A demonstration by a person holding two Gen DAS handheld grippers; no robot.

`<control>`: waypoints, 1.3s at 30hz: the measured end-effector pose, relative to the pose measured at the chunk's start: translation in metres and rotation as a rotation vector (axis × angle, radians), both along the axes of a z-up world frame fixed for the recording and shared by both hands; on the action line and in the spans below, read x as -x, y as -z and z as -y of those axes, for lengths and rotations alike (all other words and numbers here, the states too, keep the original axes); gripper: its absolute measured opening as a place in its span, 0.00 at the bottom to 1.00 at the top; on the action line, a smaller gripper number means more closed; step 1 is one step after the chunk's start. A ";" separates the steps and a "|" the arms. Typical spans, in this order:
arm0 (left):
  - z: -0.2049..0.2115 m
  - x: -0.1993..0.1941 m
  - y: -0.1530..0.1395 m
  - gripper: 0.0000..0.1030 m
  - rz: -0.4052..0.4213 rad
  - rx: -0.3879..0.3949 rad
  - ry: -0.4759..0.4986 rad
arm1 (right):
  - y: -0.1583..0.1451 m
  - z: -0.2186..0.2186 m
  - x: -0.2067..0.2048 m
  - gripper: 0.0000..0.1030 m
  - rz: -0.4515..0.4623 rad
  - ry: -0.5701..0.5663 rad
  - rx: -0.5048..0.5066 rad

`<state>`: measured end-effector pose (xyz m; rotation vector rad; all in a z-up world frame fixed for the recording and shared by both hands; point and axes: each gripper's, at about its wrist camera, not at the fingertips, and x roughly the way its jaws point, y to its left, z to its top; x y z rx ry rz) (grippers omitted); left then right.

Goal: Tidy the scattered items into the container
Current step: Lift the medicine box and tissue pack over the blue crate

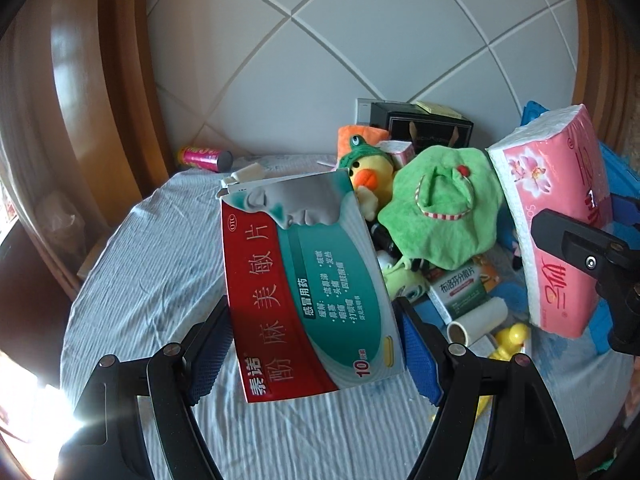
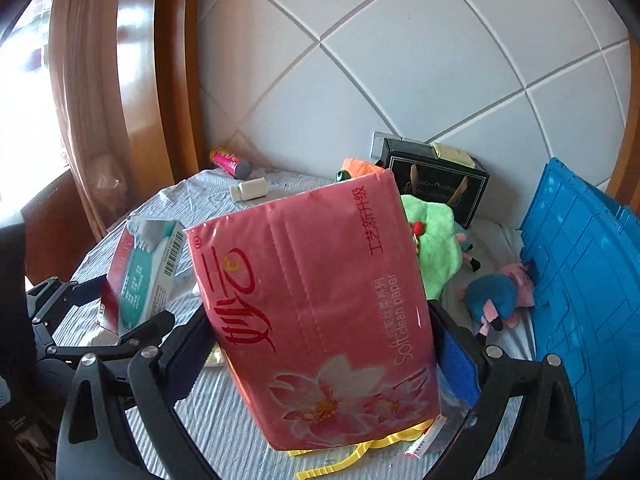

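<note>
**Both grippers loaded, stuff held up over the bed**

The medicine box was pinched between the blue-padded fingers of the left gripper and held clear of the striped bedsheet, tilted a bit. Over in the right gripper, a pink tissue pack was squeezed between its fingers, also lifted off the sheet. The blue container was seen at the right edge of the bed, near the wall. Loads of clutter was left lying around: a green plush cloth, a yellow duck toy, a blue plush just beside the container, a white bottle, a pink tube and a black box by the wall.
</note>
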<state>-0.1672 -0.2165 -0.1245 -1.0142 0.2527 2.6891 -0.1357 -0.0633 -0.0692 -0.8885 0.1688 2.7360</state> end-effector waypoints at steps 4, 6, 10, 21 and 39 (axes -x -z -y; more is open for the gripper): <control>0.001 -0.005 -0.012 0.75 -0.029 -0.019 0.018 | -0.022 0.007 -0.008 0.96 -0.043 0.014 -0.035; -0.001 -0.007 -0.018 0.75 -0.040 -0.027 0.022 | -0.029 0.008 -0.012 0.96 -0.052 0.023 -0.048; -0.011 -0.013 -0.030 0.75 -0.067 -0.044 0.049 | -0.043 0.002 -0.025 0.96 -0.076 0.048 -0.072; -0.085 -0.032 -0.058 0.75 -0.133 -0.070 0.154 | -0.067 -0.054 -0.075 0.96 -0.131 0.137 -0.114; -0.399 -0.104 -0.117 0.75 -0.233 -0.114 0.370 | -0.080 -0.318 -0.255 0.96 -0.154 0.403 -0.158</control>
